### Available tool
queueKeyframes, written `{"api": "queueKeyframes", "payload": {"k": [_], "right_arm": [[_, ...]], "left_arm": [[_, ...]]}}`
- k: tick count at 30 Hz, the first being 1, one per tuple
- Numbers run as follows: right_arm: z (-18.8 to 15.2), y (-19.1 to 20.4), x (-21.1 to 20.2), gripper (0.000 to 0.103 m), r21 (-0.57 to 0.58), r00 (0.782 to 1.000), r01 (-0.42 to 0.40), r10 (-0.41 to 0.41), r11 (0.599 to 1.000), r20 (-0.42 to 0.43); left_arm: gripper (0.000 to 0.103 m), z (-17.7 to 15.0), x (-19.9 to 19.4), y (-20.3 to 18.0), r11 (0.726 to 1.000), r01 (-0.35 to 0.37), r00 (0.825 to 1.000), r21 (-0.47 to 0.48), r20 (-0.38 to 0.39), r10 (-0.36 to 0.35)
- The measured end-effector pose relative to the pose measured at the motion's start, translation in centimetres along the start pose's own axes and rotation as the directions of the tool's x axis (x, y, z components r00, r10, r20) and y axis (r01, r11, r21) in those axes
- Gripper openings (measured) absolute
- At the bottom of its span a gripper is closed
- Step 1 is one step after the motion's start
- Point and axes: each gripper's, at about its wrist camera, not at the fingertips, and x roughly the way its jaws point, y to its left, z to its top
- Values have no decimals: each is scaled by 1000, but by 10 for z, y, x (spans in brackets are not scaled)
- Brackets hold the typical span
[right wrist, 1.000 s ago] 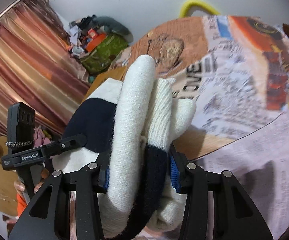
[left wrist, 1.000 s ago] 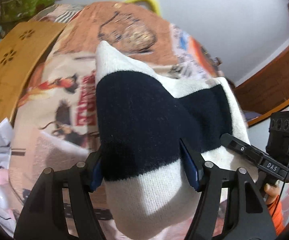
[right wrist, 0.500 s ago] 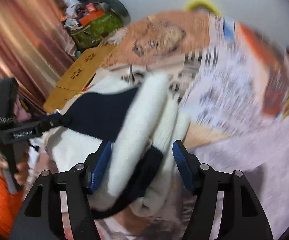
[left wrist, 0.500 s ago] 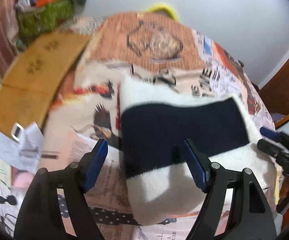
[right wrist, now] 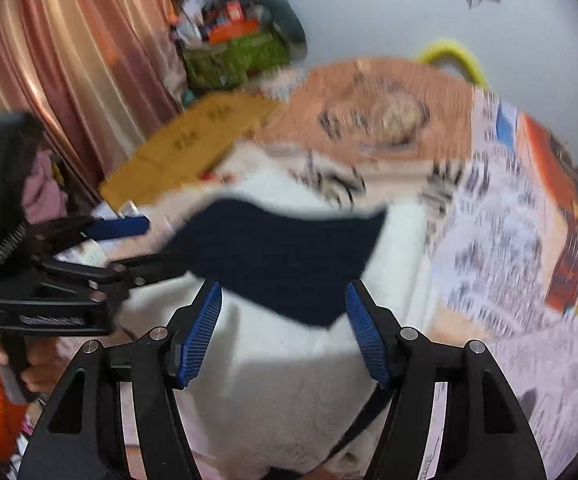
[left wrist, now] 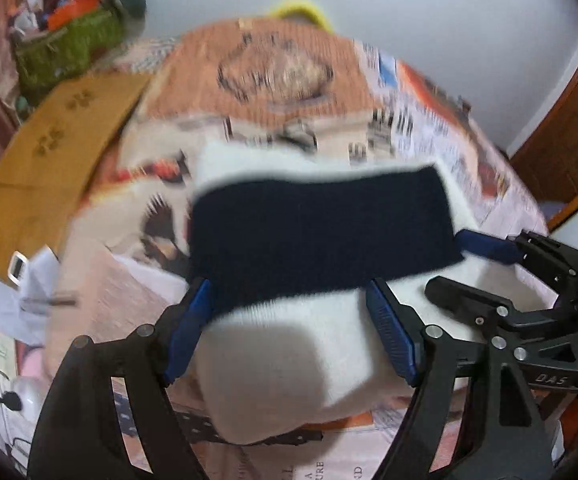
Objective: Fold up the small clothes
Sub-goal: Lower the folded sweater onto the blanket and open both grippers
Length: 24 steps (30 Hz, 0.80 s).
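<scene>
Newspaper-print bedding (left wrist: 101, 288) covers the bed beneath both hand-held grippers. Left gripper (left wrist: 289, 332) and right gripper (right wrist: 283, 328) each have their blue-padded jaws spread apart, gripping nothing. Between and beyond them lies a folded cream knit garment (left wrist: 285, 356) with a wide navy band, resting on the bedding.

A folded cream knit garment (left wrist: 289, 352) with a broad navy band lies flat on the printed bedspread (left wrist: 429, 136).
</scene>
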Motion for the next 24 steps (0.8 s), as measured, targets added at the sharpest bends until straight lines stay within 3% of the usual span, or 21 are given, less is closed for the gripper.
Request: {"api": "queueKeyframes", "payload": {"k": [2,4,14,17,20,24], "right_arm": [[-15,-6,1,57,-2,1000,-3,3,1000,23],[-25,-8,-3,57,-8,999,-1,1,1000,44],[-42,-5,-28,57,-16,997,50,-49,999,59],[-47,-9,-32,63,2,998,60,-60,998,35],[-52,-16,-43,63,61,998,36,-39,997,39],[-50,-8,-75,63,40,993,62,-66,997,99]], "left_arm": [[91,-11,6,-11,995,-69,997,67,31,67],[92,-21,7,-19,989,-104,993,107,72,96],[93,-38,-9,-10,995,-78,996,60,58,75],[93,-44,-21,-10,996,-83,995,42,65,80],[92,-49,-41,-12,993,-112,990,32,91,109],[92,-52,-75,-20,988,-150,977,41,156,142]]}}
